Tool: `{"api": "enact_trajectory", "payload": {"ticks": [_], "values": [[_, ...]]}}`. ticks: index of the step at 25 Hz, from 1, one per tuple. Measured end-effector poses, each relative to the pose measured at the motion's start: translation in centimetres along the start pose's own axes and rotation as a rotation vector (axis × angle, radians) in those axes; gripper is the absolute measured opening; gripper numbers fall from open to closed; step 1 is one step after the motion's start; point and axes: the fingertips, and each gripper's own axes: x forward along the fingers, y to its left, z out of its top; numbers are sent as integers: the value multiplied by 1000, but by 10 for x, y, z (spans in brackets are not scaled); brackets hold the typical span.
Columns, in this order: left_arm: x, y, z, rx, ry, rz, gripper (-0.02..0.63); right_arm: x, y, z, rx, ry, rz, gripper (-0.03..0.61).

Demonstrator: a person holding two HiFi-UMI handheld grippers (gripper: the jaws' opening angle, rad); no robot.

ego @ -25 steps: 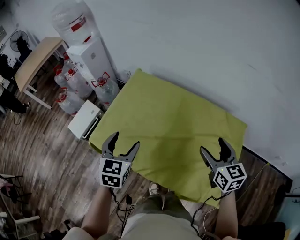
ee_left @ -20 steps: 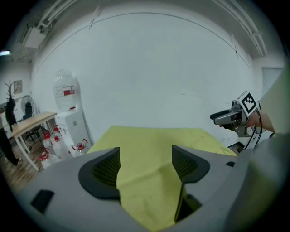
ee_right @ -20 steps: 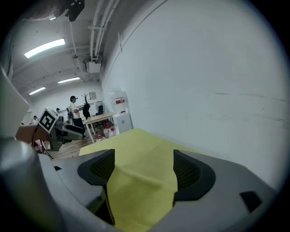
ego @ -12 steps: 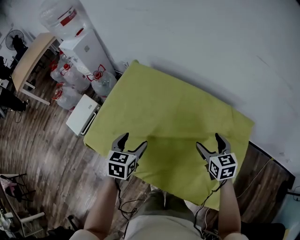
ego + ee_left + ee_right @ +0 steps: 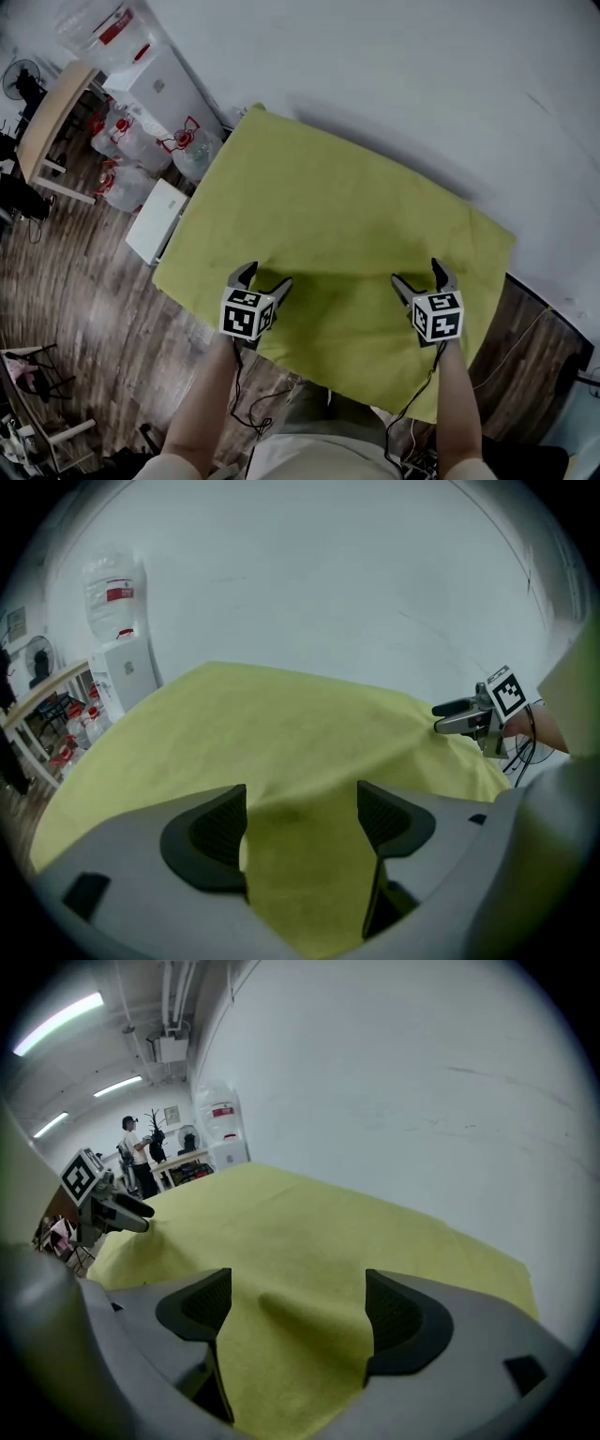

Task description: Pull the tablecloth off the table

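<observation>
- Tablecloth looks soft and limp; we would pinch its near edge.
- Left gripper gapes astride it; right gripper is opening, tablecloth between, unpinched.

Left claw spread; right claw opening, tablecloth between.

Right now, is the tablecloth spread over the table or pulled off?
Spread. The tablecloth lies nearly flat with slight wrinkles, its edges hanging over the sides, and it hides the table completely.
</observation>
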Motion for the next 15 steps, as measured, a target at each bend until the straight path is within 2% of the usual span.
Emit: {"api": "enact_trajectory", "payload": {"ticks": [4, 7, 13, 14, 15], "values": [[17, 4, -16, 37, 55, 39, 362, 13, -11, -23, 9, 77, -11, 434], [18, 2, -17, 92, 44, 69, 365, 15, -11, -38, 26, 107, -23, 434], [17, 4, -17, 43, 4, 120, 354, 14, -10, -40, 52, 115, -44, 426], [15, 3, -18, 35, 5, 123, 337, 12, -11, -41, 60, 121, -42, 397], [12, 3, -19, 24, 9, 127, 305, 9, -13, -42, 70, 128, -41, 331]]}}
